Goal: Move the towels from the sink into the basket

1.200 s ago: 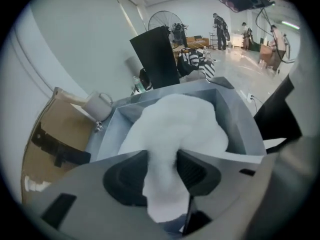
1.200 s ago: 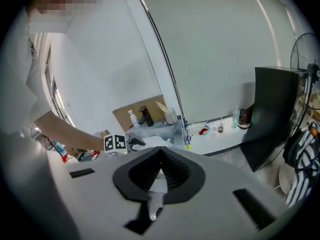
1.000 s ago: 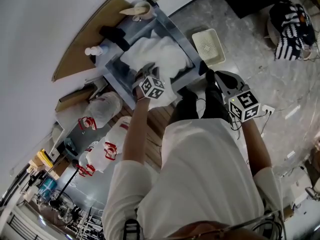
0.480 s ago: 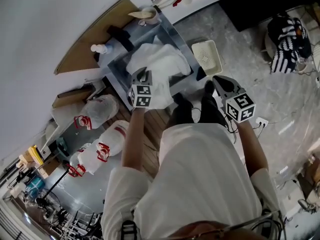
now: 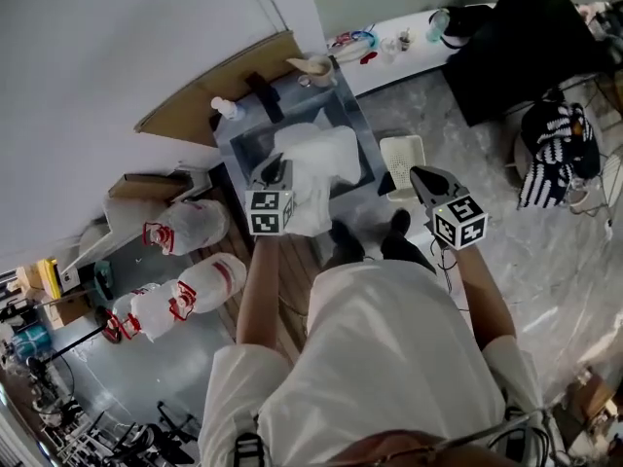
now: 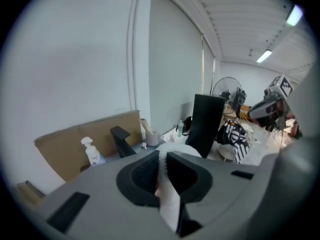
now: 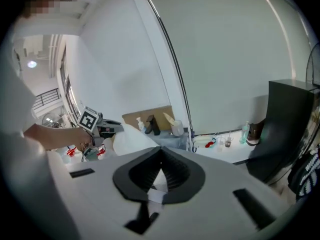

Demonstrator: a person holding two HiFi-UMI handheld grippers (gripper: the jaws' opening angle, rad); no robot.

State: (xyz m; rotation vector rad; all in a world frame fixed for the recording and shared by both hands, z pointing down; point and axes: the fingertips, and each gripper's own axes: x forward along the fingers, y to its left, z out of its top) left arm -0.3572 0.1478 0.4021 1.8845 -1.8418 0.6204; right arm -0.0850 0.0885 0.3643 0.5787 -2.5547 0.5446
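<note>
**Left gripper (image 5: 277, 166) has risen from the sink (image 5: 234, 150) with a towel (image 5: 313, 200)**

Since a second ago the left gripper has come up out of the white heap and rolled, and it now stands over the sink's near edge. Its two jaws are pinched on one fold of white towel, which hangs below them and trails back to the heap in the sink. How many towels make up that heap cannot be told.

The right gripper (image 5: 417, 173) has lifted a little too. Its jaw tips are pressed together with nothing between them, and it is held just beside the one white basket (image 5: 402, 154), which sits on the floor to the right of the sink.

Behind the sink are one soap bottle (image 5: 225, 108), one black faucet (image 5: 263, 95) and one cup (image 5: 317, 68). At least two white bags (image 5: 190, 224) with red handles lie on the floor to the left.
</note>
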